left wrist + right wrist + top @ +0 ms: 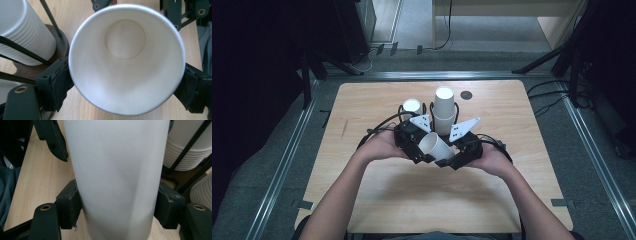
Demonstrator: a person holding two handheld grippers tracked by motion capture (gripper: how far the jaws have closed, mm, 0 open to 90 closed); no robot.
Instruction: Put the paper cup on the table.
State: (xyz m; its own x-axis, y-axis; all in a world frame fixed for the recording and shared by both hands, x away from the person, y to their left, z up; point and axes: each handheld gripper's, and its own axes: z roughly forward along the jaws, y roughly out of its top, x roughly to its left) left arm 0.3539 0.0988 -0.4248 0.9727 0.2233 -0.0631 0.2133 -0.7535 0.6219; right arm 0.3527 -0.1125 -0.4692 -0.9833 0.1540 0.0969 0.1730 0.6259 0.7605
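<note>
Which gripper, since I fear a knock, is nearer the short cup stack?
Left. The left gripper sits just this side of the short cup stack; the right gripper is farther, off to its right.

We find no text, label, brand, number or sign to read anywhere: the cup point(127, 60), the stacks point(443, 107) and the desk point(377, 100) are all plain.

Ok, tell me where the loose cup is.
In the high view the cup lies on its side between the left gripper and right gripper, mid-table, just in front of the cup stacks.
</note>
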